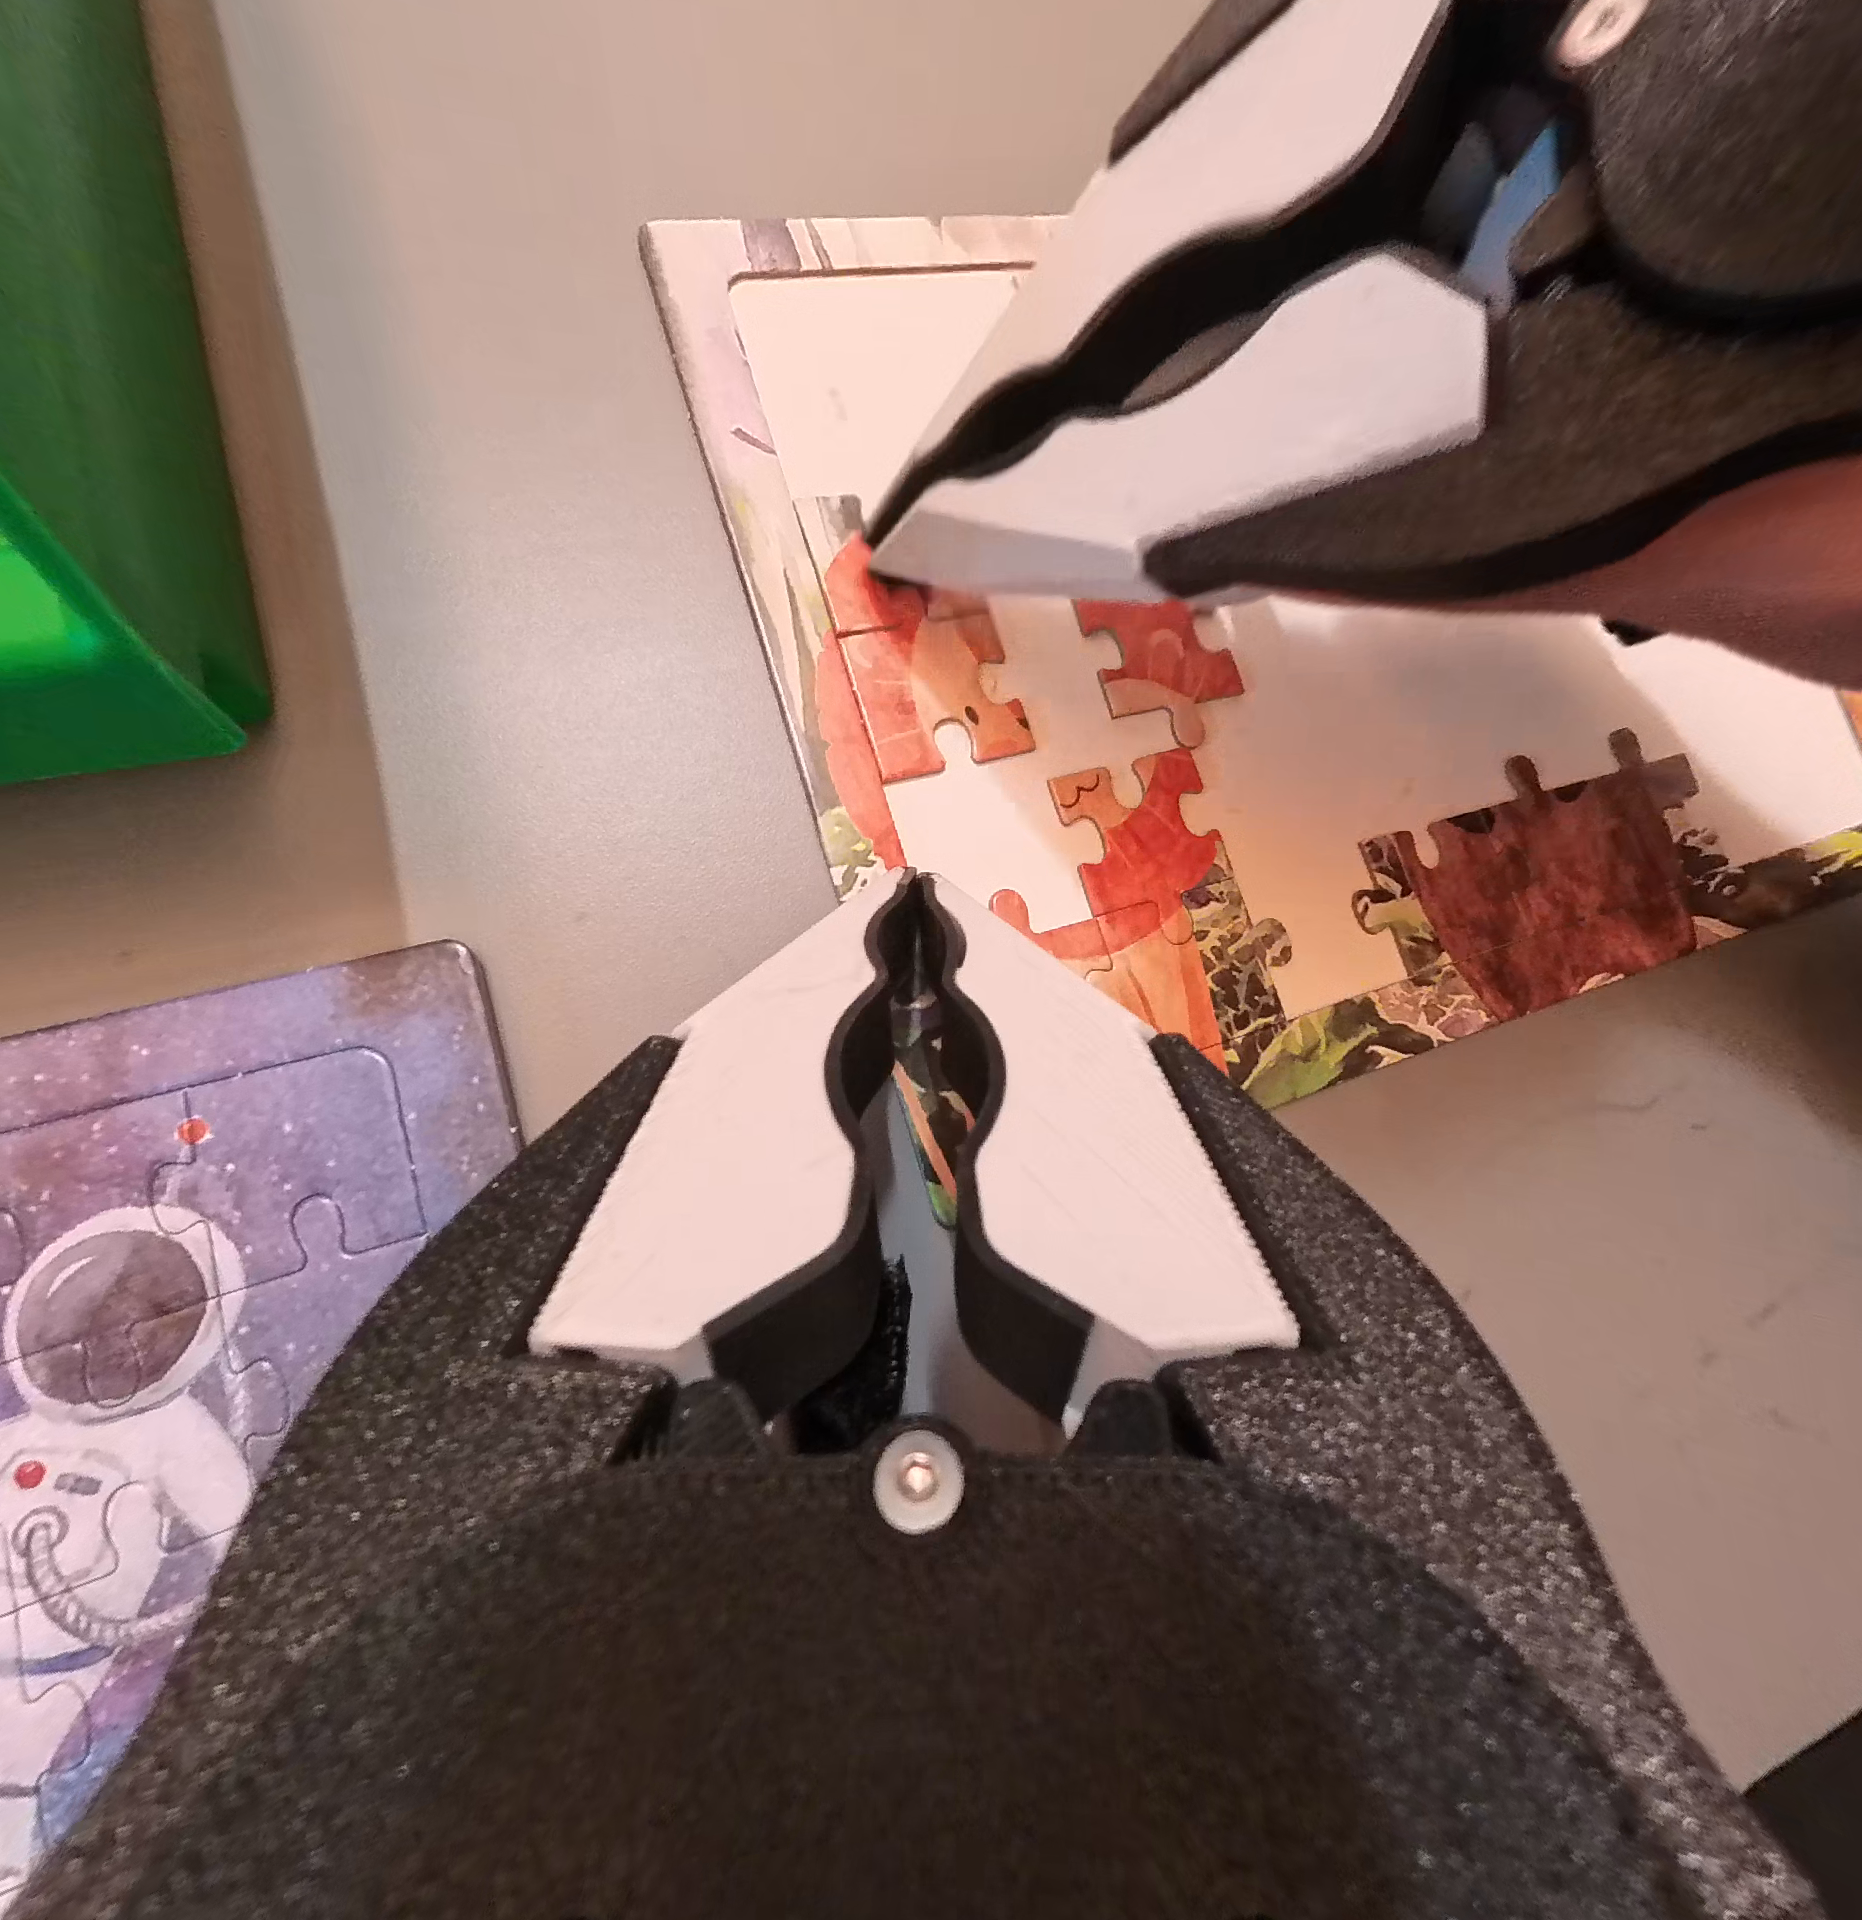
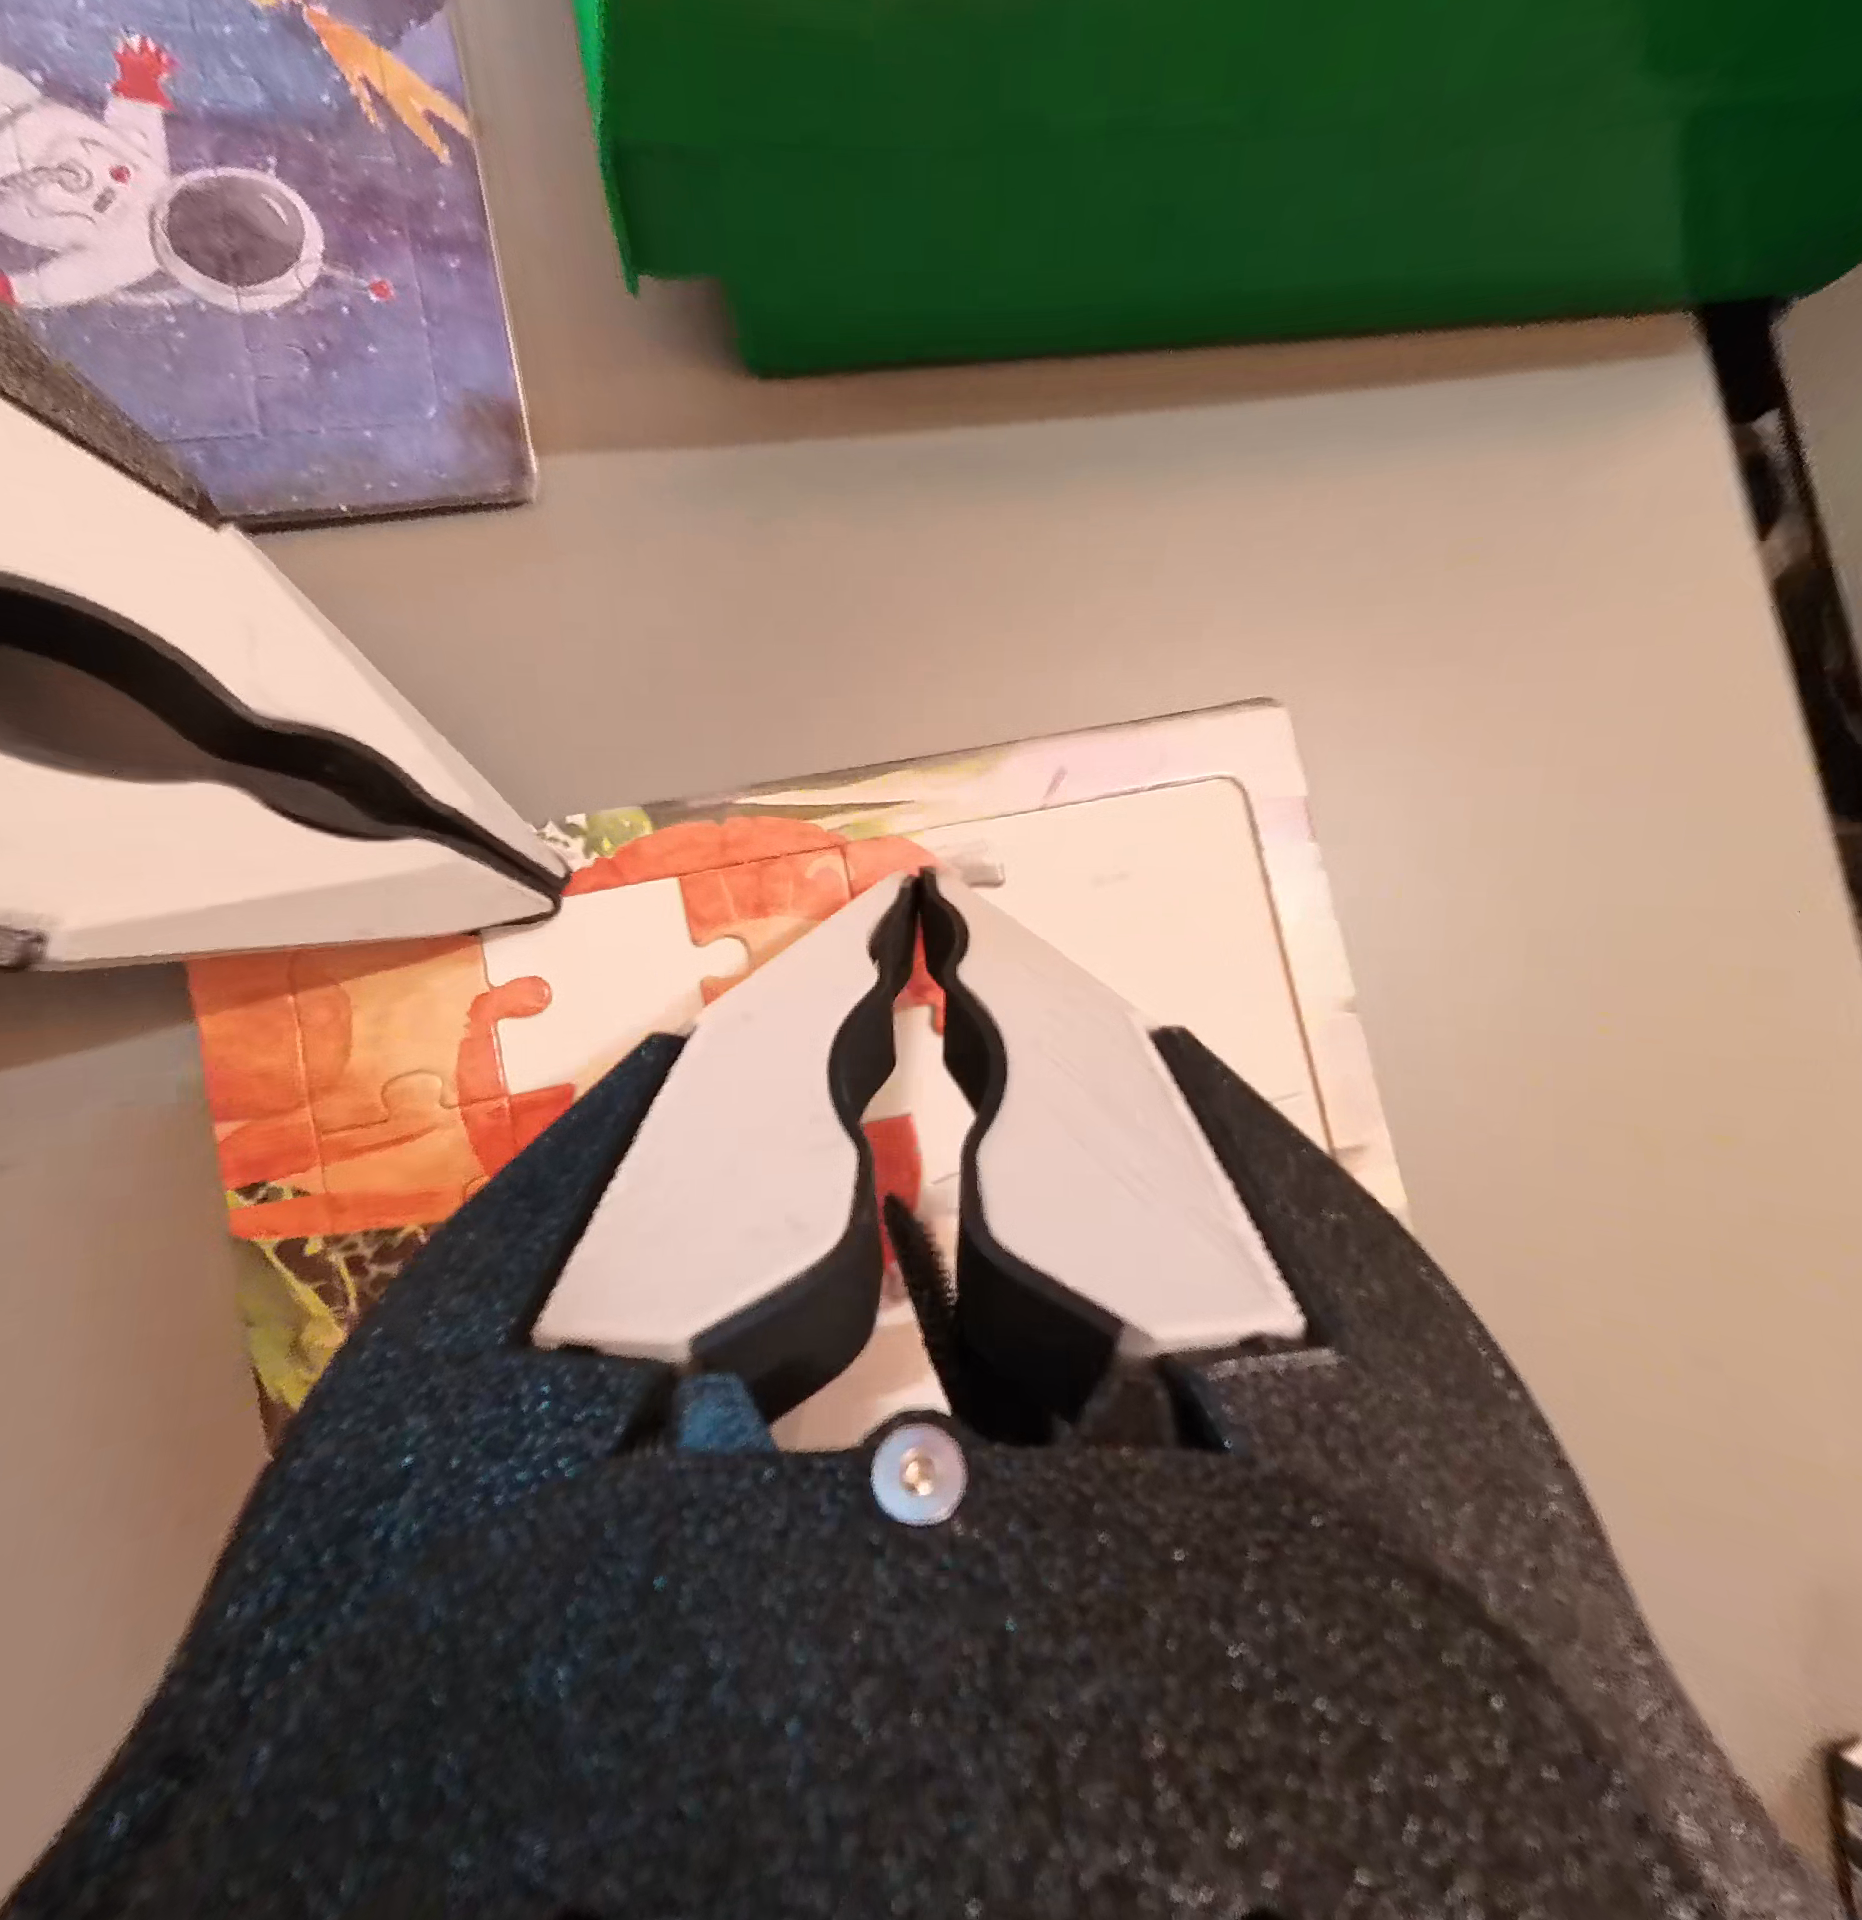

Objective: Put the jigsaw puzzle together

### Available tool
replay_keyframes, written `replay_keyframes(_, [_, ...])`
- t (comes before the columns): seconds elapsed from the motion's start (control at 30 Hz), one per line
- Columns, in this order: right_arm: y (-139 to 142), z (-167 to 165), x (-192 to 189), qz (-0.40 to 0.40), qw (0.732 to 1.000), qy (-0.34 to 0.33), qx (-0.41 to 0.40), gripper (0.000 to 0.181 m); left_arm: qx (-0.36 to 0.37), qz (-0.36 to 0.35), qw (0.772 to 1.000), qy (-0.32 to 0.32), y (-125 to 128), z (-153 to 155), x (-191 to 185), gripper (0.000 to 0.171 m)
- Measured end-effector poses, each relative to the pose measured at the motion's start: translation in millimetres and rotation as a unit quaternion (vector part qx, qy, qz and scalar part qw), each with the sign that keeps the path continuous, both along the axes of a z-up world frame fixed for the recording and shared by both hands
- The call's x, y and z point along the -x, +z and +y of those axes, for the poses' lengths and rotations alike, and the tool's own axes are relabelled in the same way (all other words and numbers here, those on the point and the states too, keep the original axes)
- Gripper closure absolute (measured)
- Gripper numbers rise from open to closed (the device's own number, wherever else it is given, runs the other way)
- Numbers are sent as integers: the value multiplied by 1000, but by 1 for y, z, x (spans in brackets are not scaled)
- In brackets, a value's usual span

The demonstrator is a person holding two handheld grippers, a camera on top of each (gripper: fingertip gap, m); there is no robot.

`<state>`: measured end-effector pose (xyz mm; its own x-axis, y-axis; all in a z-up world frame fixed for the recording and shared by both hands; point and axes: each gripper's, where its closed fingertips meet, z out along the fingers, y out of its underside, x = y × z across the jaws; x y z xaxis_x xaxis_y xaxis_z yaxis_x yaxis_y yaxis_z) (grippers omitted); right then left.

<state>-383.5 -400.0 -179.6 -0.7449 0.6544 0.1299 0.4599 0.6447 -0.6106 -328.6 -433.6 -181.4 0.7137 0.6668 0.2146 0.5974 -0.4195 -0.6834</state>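
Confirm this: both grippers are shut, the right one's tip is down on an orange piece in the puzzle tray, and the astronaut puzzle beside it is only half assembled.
One thing is wrong: the astronaut puzzle looks fully assembled, as the left wrist view shows. The rest stands: the left gripper and the right gripper are shut, and the right one's tip is on an orange piece in the puzzle tray.

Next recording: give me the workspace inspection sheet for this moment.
Surface: pale beige table, bare around the boards.
Job's things: puzzle tray, partly filled; orange pieces along its near and left sides, white backing showing elsewhere.
Clutter: finished astronaut puzzle; green bin.
Grippers: left gripper jaws closed at the tray's near edge, a dark thin thing between them, not identifiable; right gripper jaws closed, tip over an orange piece near the tray's left side.
Cables: nothing seen.
Surroundings: dark blurred object past the table edge.
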Motion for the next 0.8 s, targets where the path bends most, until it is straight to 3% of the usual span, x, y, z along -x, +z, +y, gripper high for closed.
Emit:
replay_keyframes(0.37, [8,1,3,4,1000,-14,16,181,-1,-1,1000,0,0,0,0,171])
replay_keyframes(0.57, [-3,-4,-1,-1,1000,0,8,181,-2,-1,1000,1,0,0,0,171])
replay_keyframes(0.8, [12,16,4,2,999,-33,22,181,6,6,1000,4,2,-1,1,171])
